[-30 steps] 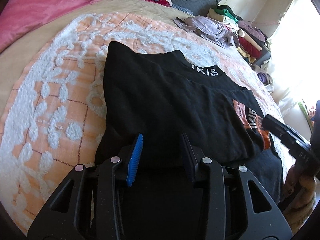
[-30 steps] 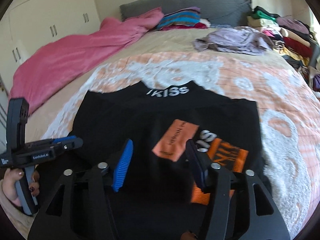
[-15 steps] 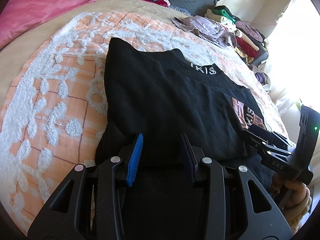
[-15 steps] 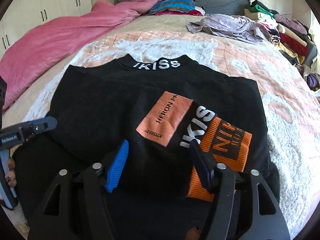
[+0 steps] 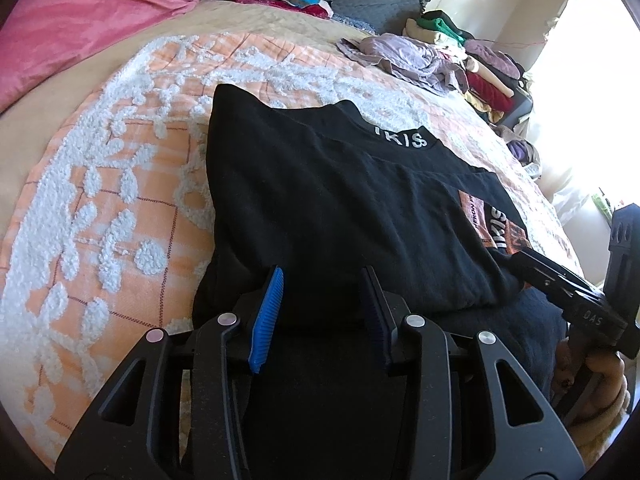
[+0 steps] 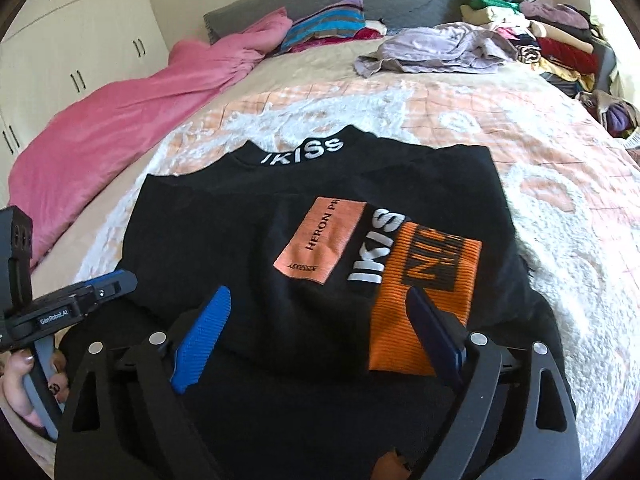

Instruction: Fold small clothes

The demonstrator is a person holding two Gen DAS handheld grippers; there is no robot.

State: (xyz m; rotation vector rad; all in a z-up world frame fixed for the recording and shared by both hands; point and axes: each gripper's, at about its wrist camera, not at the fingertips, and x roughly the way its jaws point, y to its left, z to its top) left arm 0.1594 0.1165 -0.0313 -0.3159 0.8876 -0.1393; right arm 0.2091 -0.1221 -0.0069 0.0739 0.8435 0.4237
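Note:
A black sweatshirt with white "IKISS" lettering at the collar and orange patches lies partly folded on the bed. In the left wrist view my left gripper is open, its blue-padded fingers low over the near left fold edge. Over the near right part, my right gripper stands open beside the orange ribbed cuff. Each gripper also shows in the other view: the right gripper at the right edge, the left gripper at the left edge, both held by hands.
The bed carries an orange and white tufted bedspread. A pink duvet lies at the far left, a lilac garment near the headboard, and a pile of clothes at the far right. White cupboards stand left.
The right gripper has drawn closer and lower over the sweatshirt's near edge, with its jaws spread wider. The left gripper has barely shifted.

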